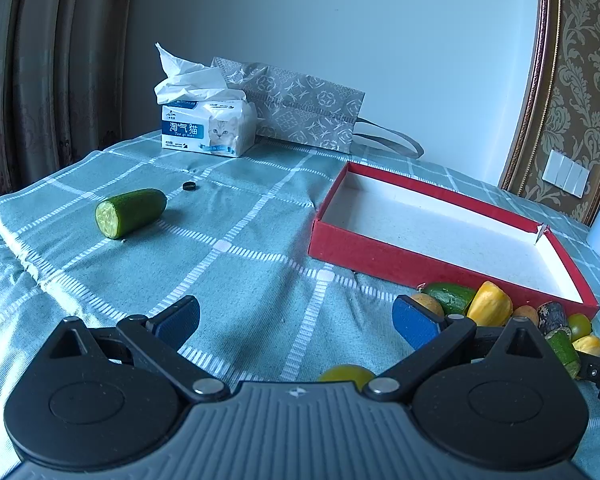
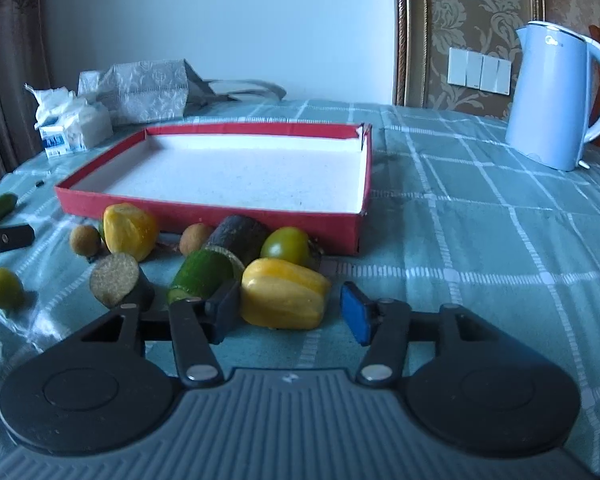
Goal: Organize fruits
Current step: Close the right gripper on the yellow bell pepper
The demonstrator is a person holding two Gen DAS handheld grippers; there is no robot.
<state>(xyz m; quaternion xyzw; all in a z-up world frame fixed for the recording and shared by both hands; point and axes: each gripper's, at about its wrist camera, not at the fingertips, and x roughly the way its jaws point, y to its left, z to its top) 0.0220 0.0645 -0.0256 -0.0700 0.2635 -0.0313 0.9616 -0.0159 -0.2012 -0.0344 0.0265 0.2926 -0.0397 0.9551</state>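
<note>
my right claw [image 2: 290, 312] spread, straddling a yellow fruit [image 2: 285, 293] | my left claw [image 1: 296, 320] spread over bare cloth | fruit pile [image 2: 204, 256] on bench before red tray [image 2: 220, 216] | cucumber [image 1: 130, 212] lies apart

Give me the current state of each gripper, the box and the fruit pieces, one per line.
left gripper: open, holding nothing.
right gripper: open, astride a yellow piece.
red box: open-topped, nothing inside.
yellow piece: on the cloth between the right gripper's fingers, not gripped.
cucumber half: lying alone on its side, cut end facing the camera.
fruit pile: loose on the cloth in front of the box.
kettle: upright, lid shut.
</note>
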